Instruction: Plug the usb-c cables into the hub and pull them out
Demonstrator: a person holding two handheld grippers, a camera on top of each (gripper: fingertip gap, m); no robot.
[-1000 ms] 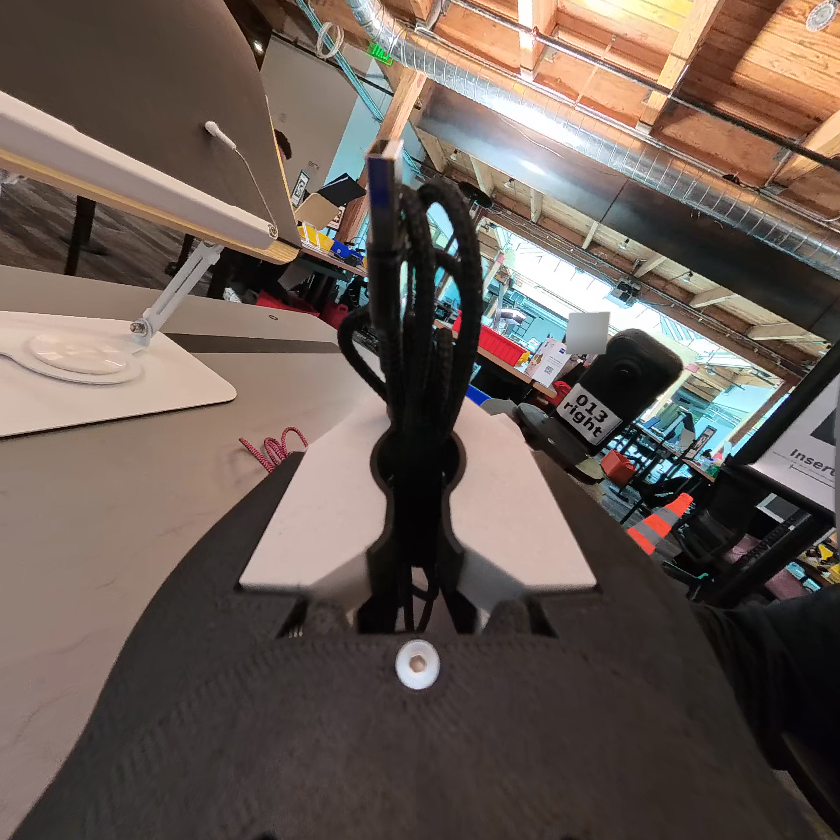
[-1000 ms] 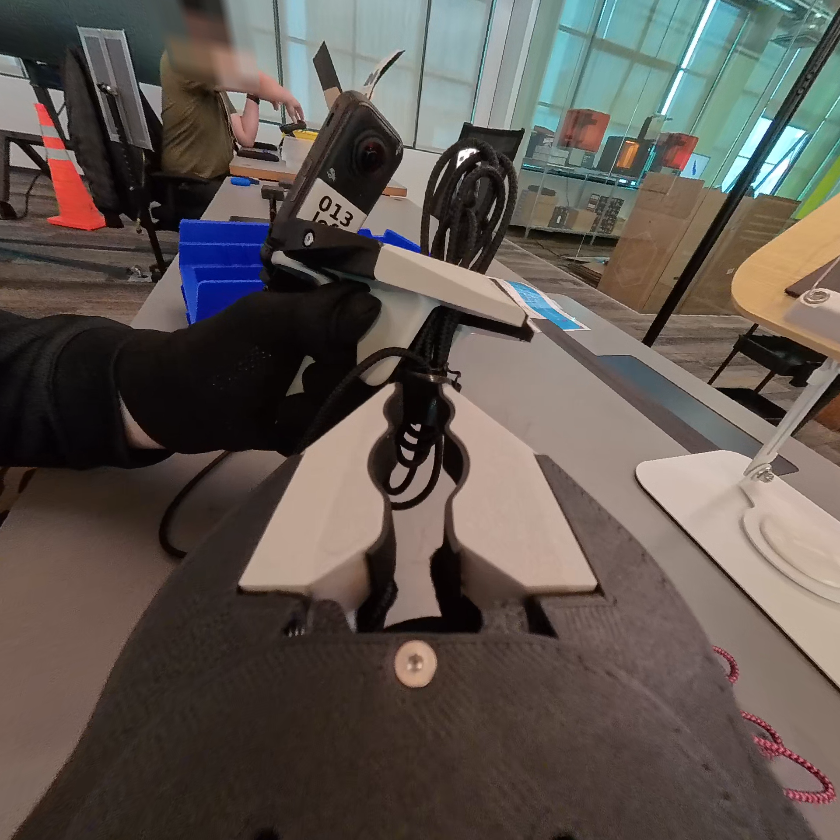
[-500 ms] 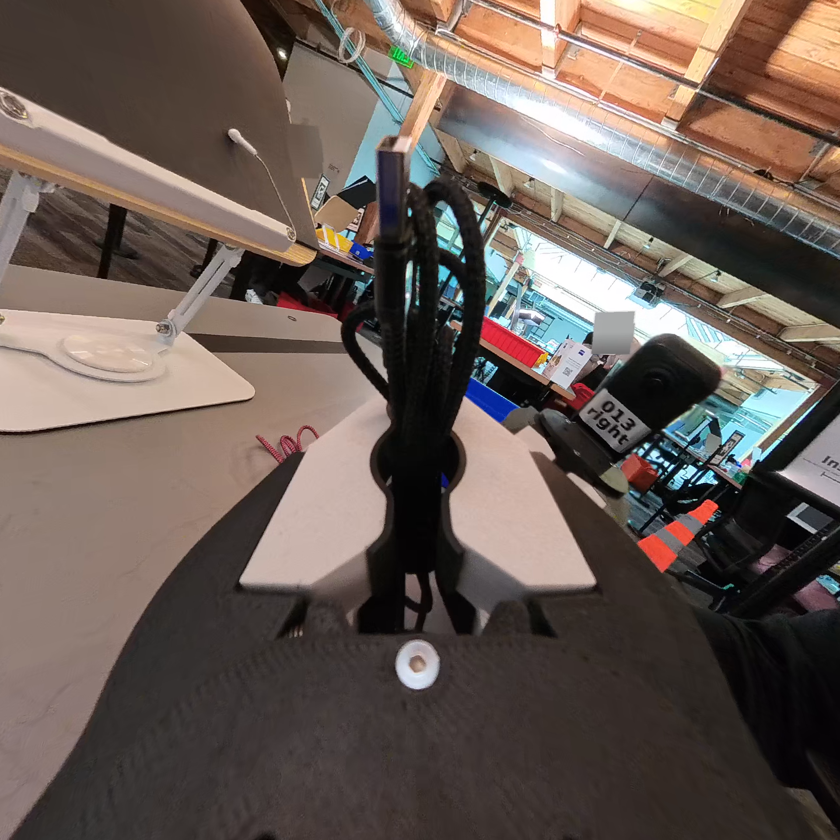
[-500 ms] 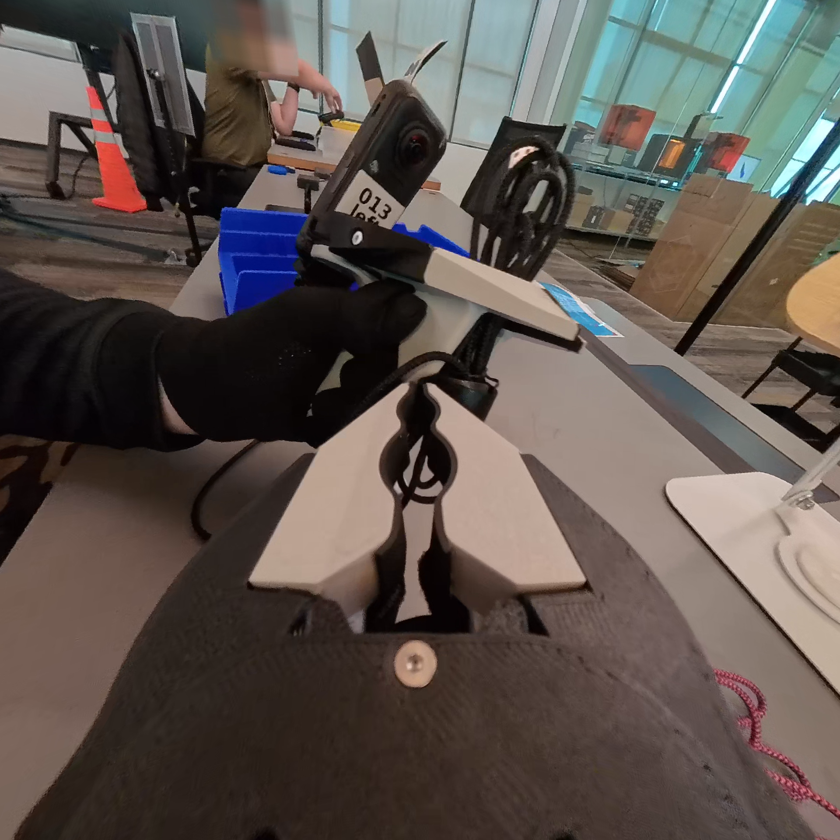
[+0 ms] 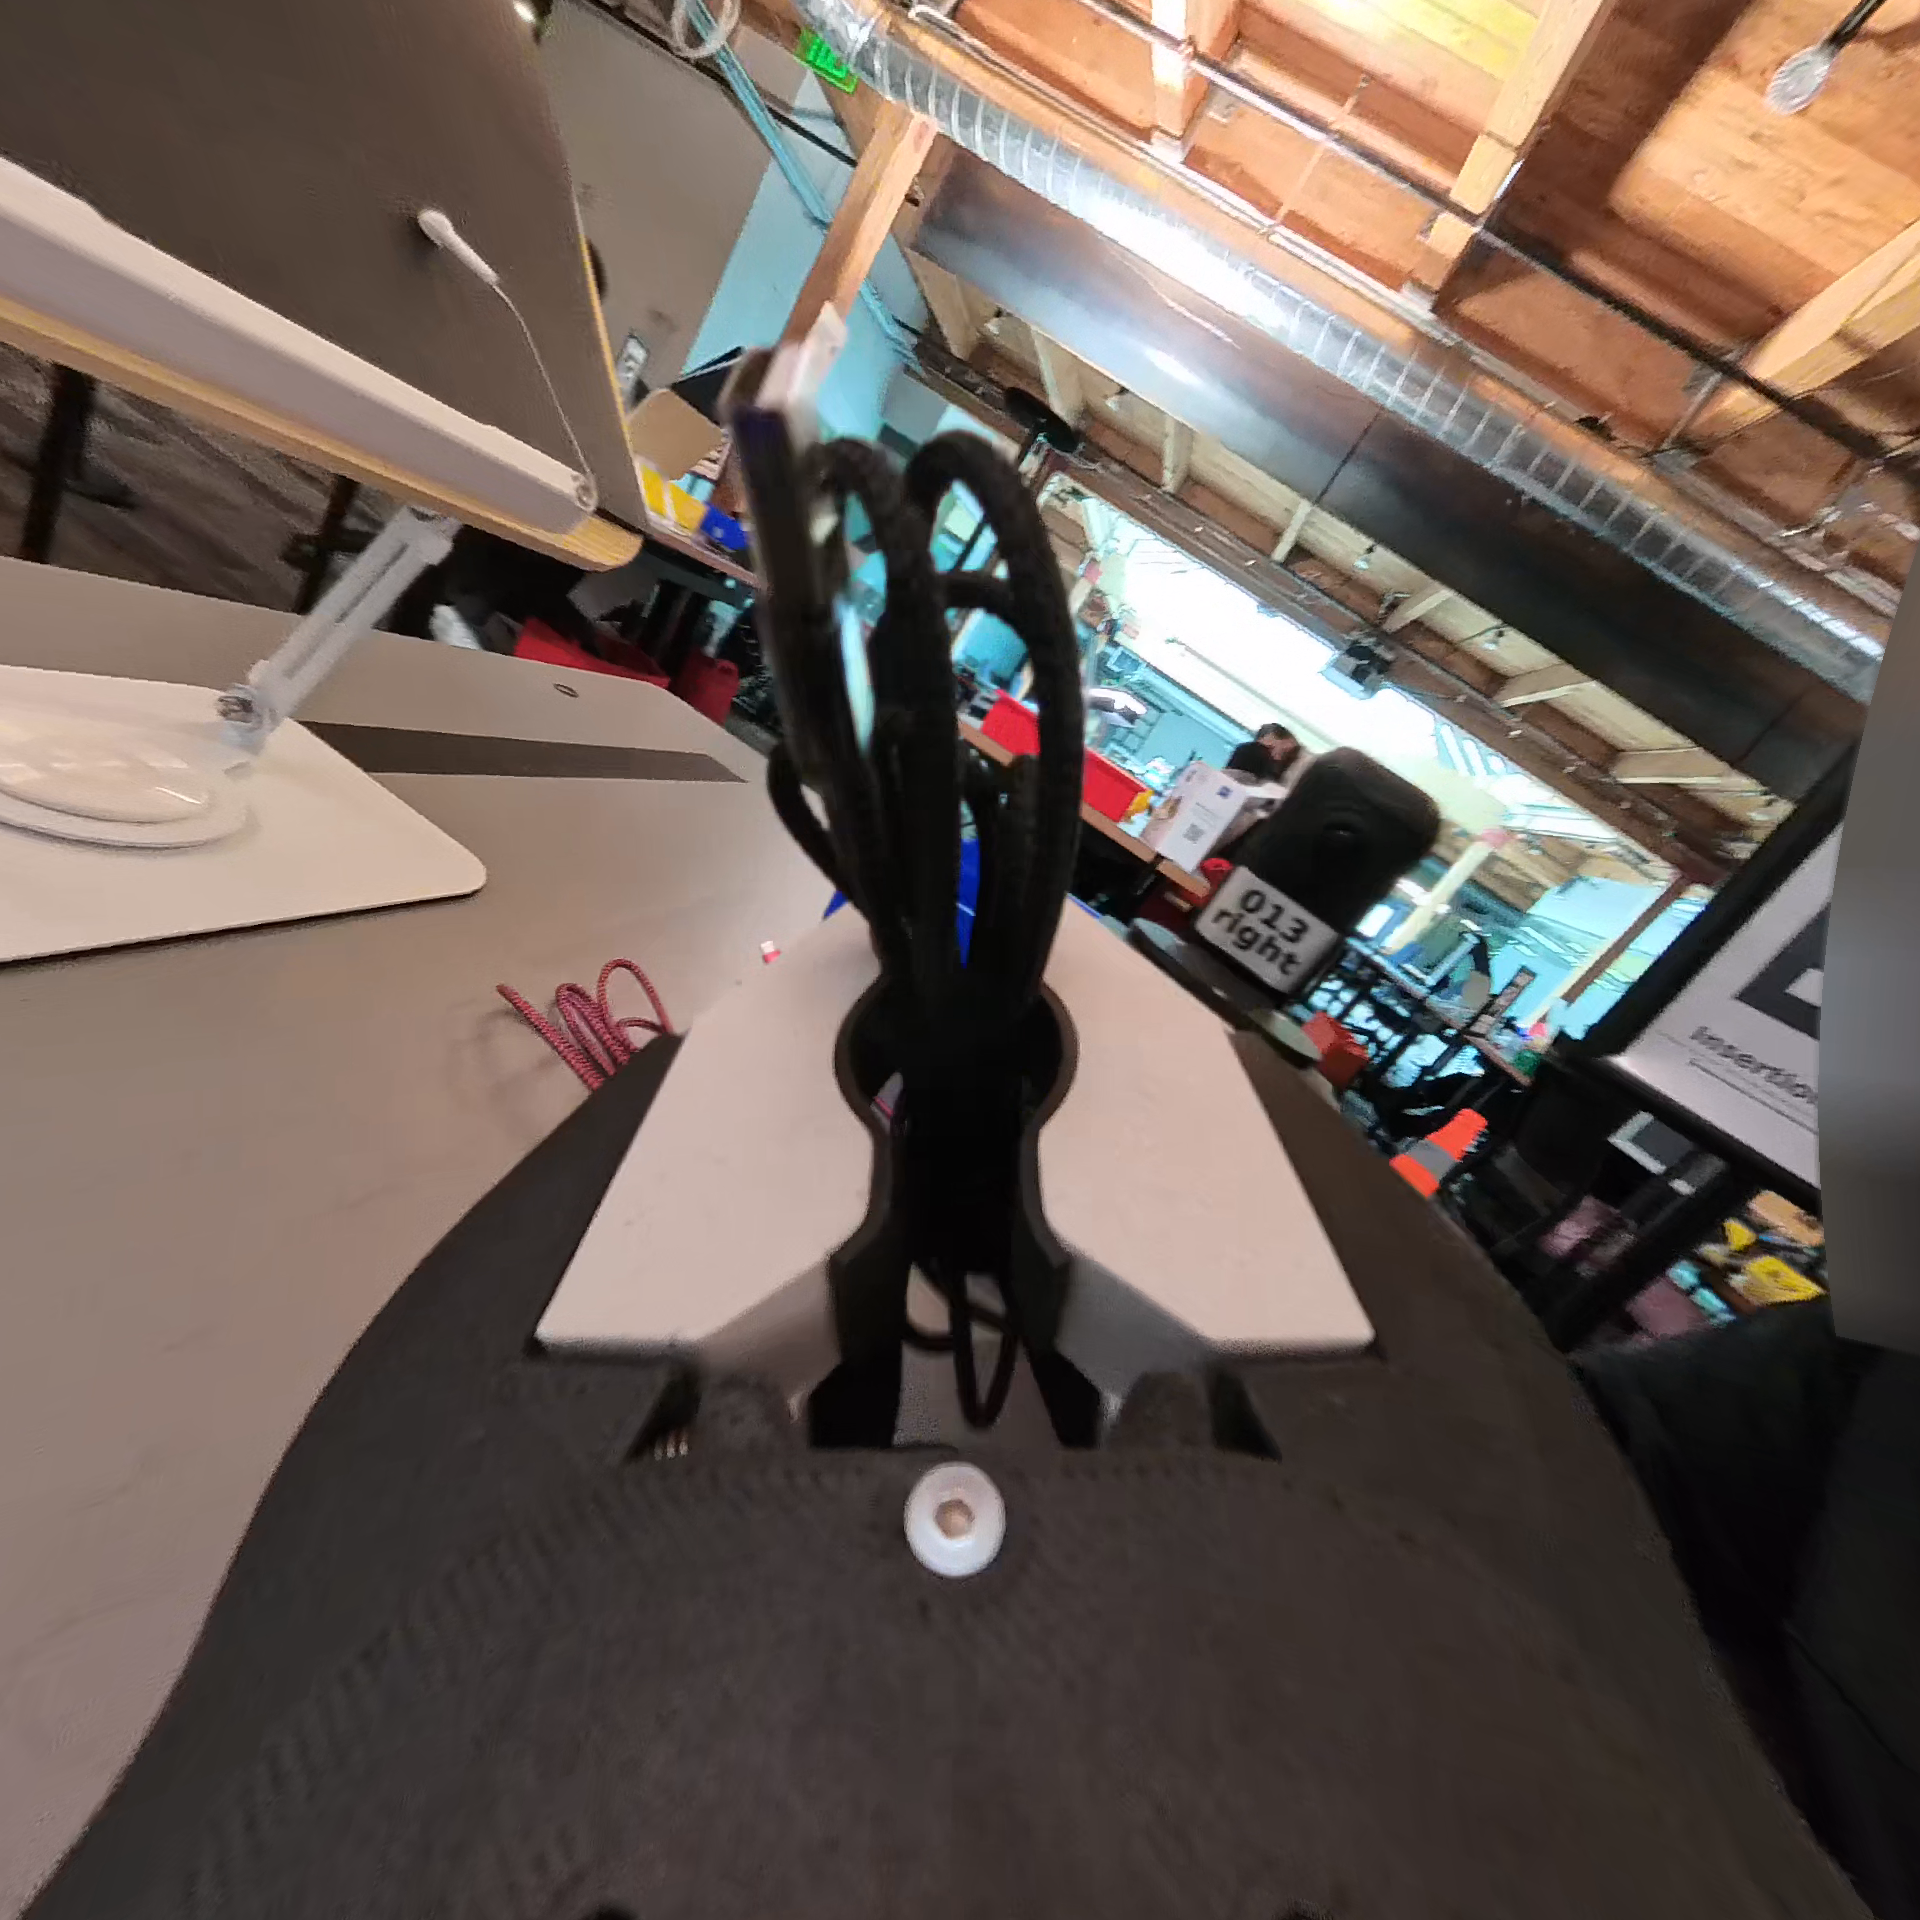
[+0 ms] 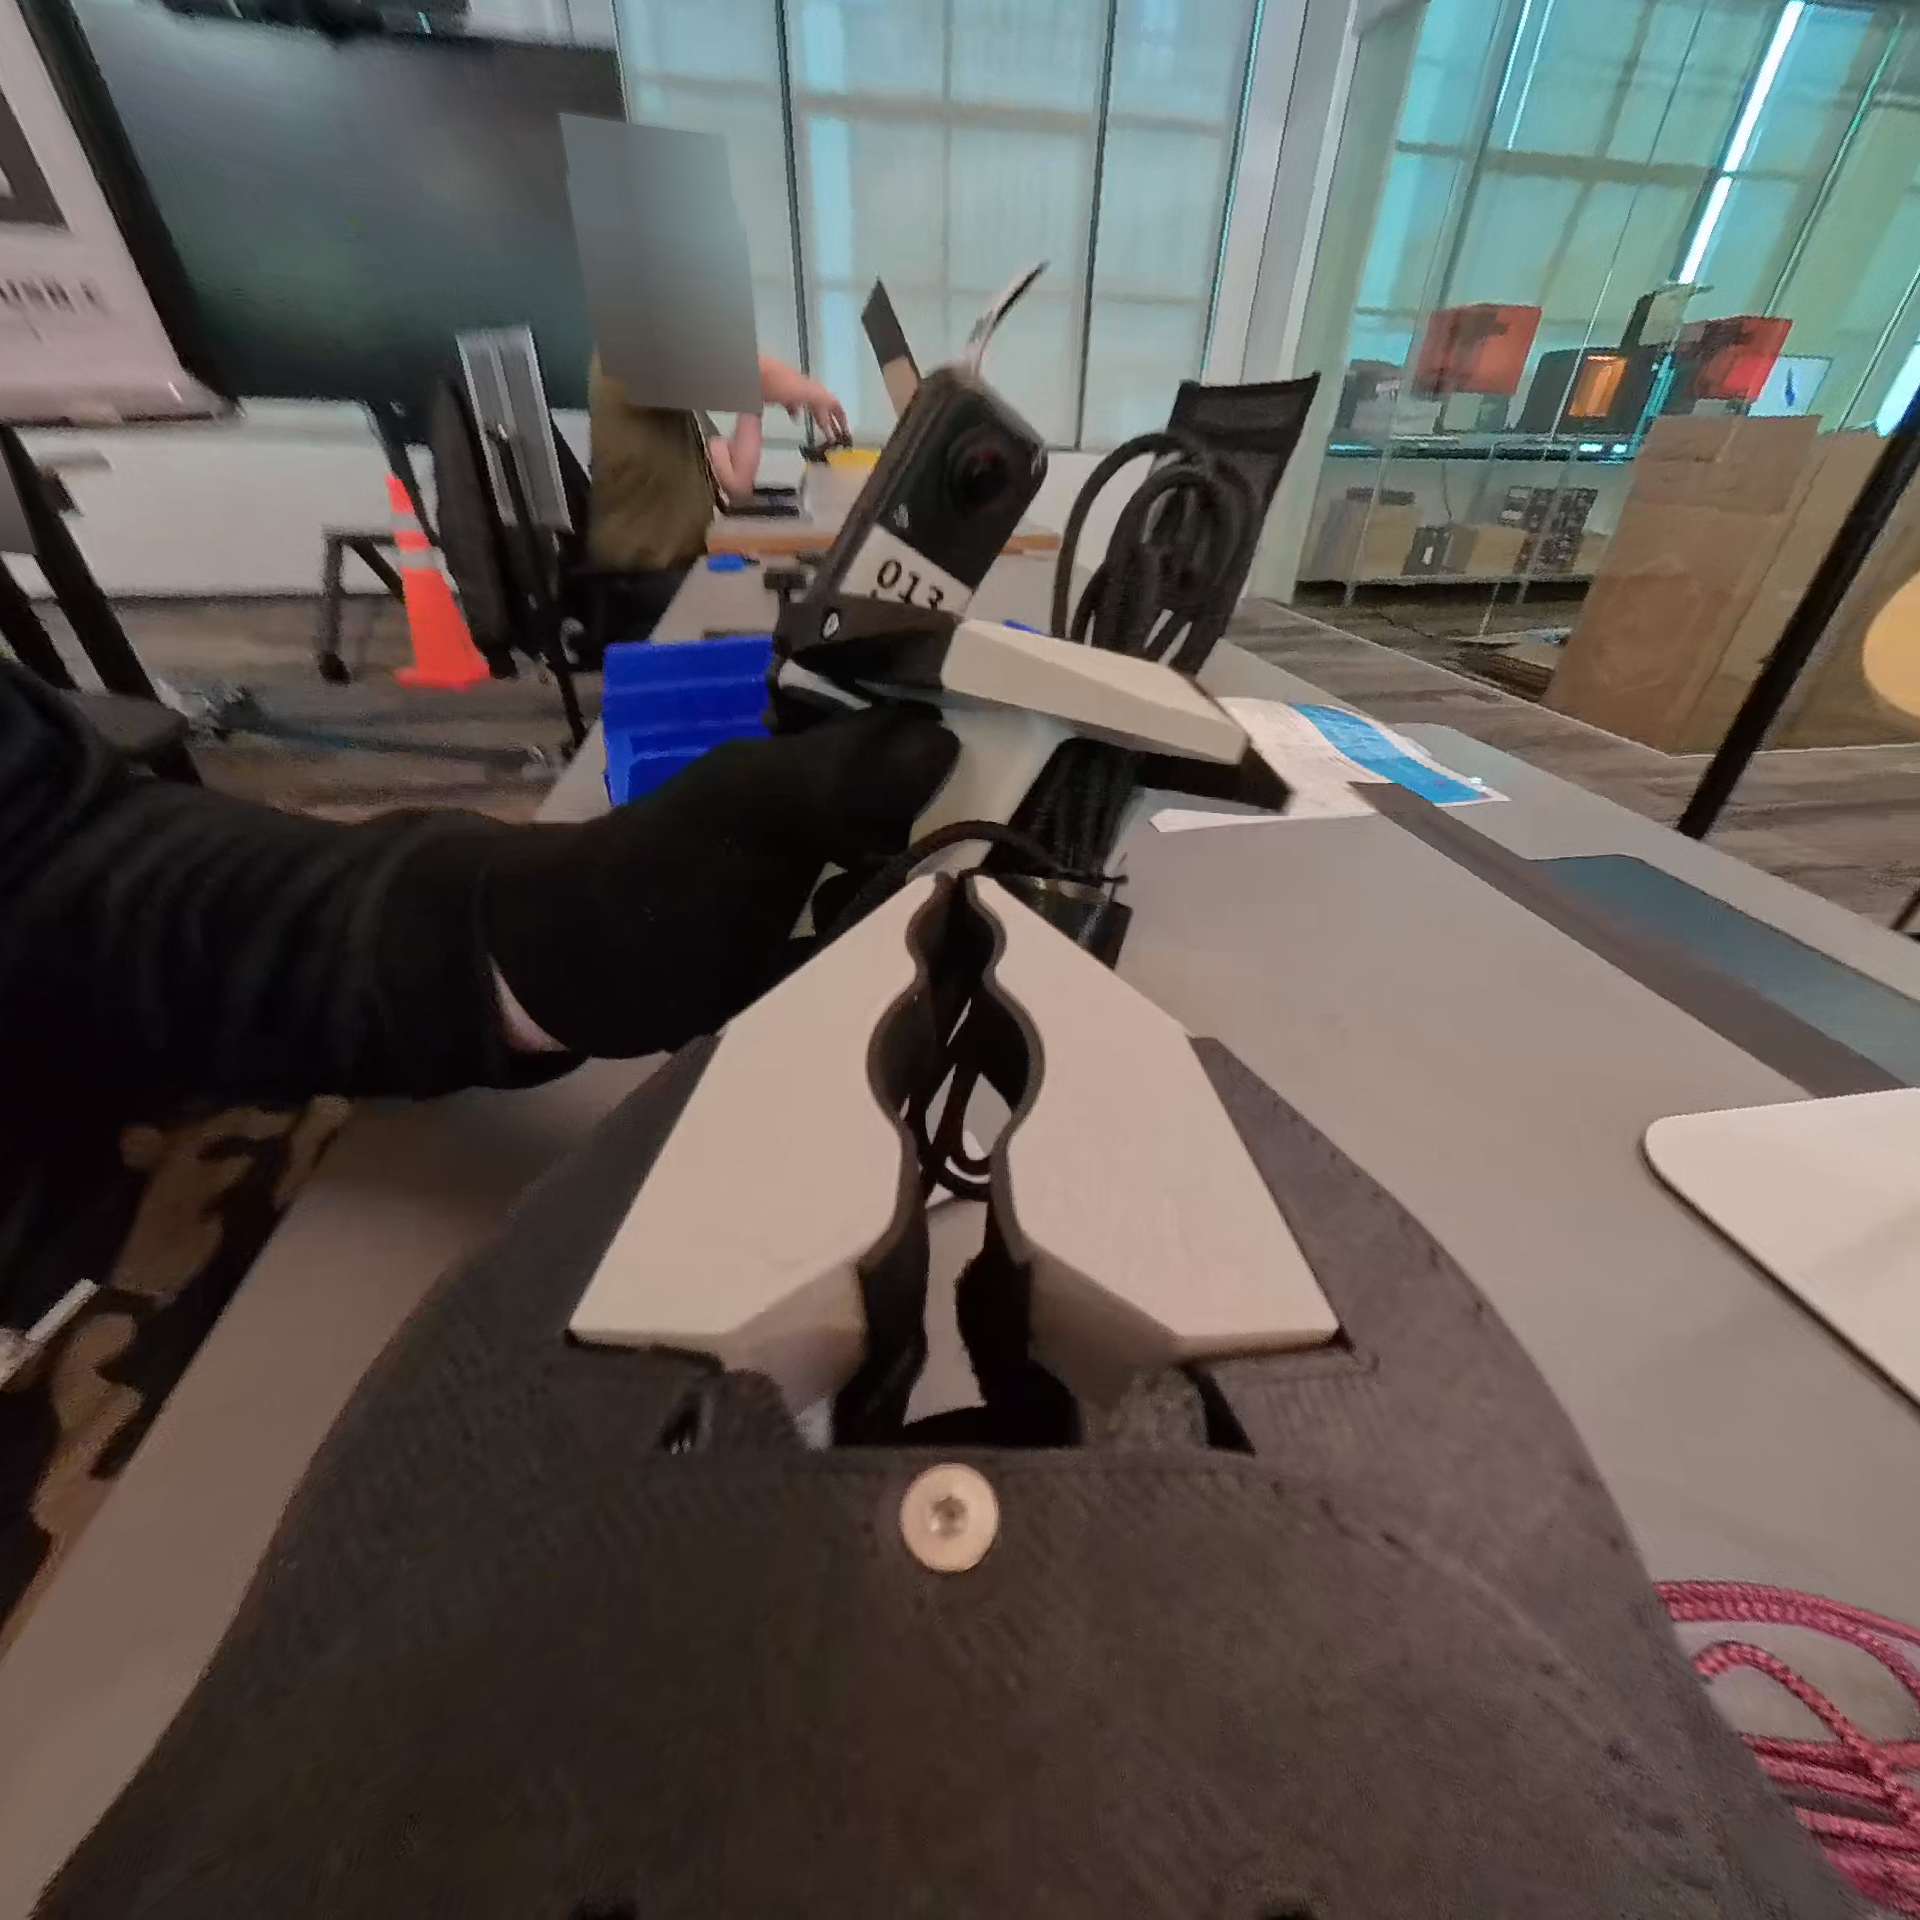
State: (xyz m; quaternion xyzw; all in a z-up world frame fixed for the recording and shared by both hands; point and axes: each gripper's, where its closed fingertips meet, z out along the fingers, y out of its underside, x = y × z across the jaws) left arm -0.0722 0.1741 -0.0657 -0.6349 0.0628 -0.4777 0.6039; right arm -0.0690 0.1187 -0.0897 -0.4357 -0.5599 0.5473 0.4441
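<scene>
The left tool is clamped tight on a bundle of black braided cable, loops and a plug end sticking up above its fingers, well clear of the grey counter. The right tool sits just beside that bundle, its fingers nearly together at the tips, with black strands showing in the gap between them, though I cannot tell whether it truly grips them. Beyond the bundle a gloved hand holds the left tool's handle; a red braided cable lies on the counter nearby, and a white stand base rests farther off.
</scene>
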